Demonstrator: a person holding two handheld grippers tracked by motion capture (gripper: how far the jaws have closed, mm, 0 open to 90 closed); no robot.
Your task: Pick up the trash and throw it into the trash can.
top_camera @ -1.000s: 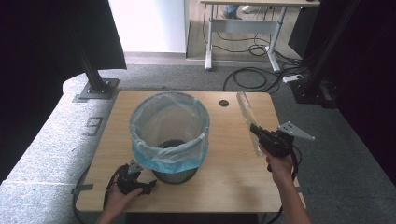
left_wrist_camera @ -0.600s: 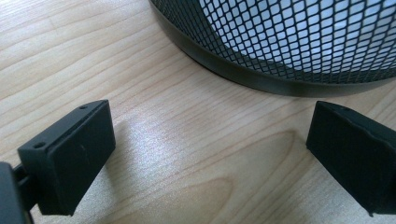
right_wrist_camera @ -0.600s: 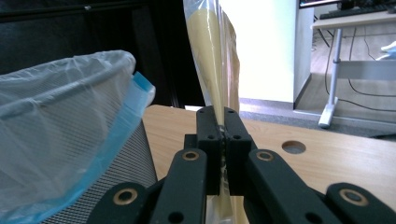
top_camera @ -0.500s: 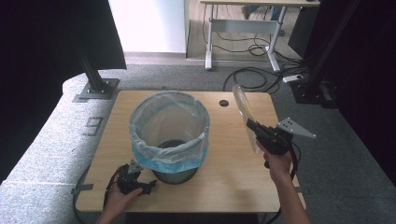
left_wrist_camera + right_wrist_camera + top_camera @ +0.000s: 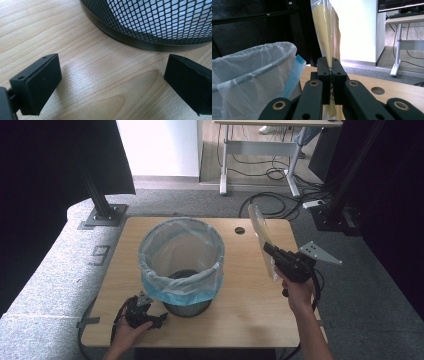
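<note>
Grey carpet ran round a pale wooden table [image 5: 240,310], and beyond it a desk with cables beneath stood against a white wall. At the table's near left corner the person's left hand [image 5: 126,335] held the left gripper [image 5: 142,310] low on the wood, just beside the foot of the bin. From the left gripper view its two black jaws stood wide apart with nothing but bare tabletop between them, and the dark rim of the bin's base curved across just ahead. The black mesh wastebasket [image 5: 187,307] stood upright a little left of the table's middle, lined with a clear bag [image 5: 180,252] whose blue edge folded over the rim. Right of it, a small round hole [image 5: 240,230] sat in the tabletop near the far edge. Over the right side, the right hand [image 5: 299,292] raised the right gripper [image 5: 267,247] above the table, its jaws pinched tight on a flat yellowish packet in clear wrapping [image 5: 327,32], which stood up edge-on from them, well apart from the bin
</note>
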